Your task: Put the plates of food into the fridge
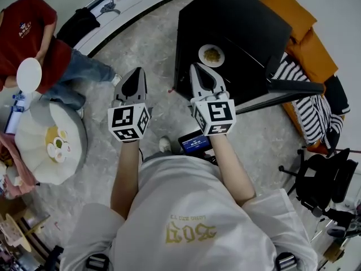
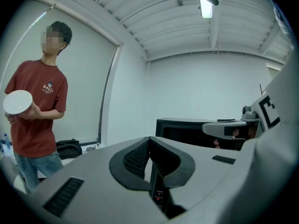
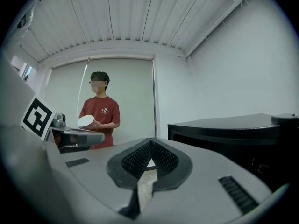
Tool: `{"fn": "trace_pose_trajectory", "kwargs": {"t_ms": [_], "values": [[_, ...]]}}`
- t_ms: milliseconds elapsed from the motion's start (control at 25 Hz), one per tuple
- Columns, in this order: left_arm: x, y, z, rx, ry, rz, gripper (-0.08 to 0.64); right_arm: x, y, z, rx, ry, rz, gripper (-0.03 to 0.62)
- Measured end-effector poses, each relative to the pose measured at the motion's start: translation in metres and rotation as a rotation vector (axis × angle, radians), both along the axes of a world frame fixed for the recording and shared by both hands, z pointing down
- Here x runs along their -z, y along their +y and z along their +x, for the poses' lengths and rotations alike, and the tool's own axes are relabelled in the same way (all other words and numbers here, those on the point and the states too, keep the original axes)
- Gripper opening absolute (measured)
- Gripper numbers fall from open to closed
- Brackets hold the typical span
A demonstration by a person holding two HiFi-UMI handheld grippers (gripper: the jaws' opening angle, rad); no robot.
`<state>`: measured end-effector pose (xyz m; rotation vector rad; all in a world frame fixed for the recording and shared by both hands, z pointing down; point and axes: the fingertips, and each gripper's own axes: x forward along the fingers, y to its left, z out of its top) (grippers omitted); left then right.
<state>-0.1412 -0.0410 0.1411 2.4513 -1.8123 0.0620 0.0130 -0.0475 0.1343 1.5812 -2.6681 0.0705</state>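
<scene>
Over a pale speckled floor, I hold 2 tools out in front of me. The left hand-held gripper (image 1: 135,72) and the right hand-held gripper (image 1: 197,68) each have their jaws pressed together at the tips, with nothing pinched between them. Just beyond the right one stands a black counter (image 1: 242,21). On it, near the edge facing me, sits 1 white plate of yellowish food (image 1: 211,55). No view shows me a fridge, so the plate lies outside it.

As I judge it, this could go wrong: with the jaws together, either tool would shove the plate rather than take its rim. A pinch on only 1 side could tip it and spill the food. A person in a red shirt (image 1: 25,30) holding a white bowl (image 1: 28,75) stands to my left, beside a round floor cushion (image 1: 51,143). Carrying the plate that way risks a bump.

Only the head view shows the plate. Both gripper views miss it, but they show the person upright and the counter from the side.
</scene>
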Motion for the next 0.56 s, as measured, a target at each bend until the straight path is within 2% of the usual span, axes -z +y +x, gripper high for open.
{"fn": "trace_pose_trajectory", "kwargs": {"t_ms": [560], "values": [[-0.0010,0.0061,0.0021,-0.013,0.004,-0.004,0.006,0.0026,0.0055,0.0062,-0.020,0.002,0.007,0.008]]}}
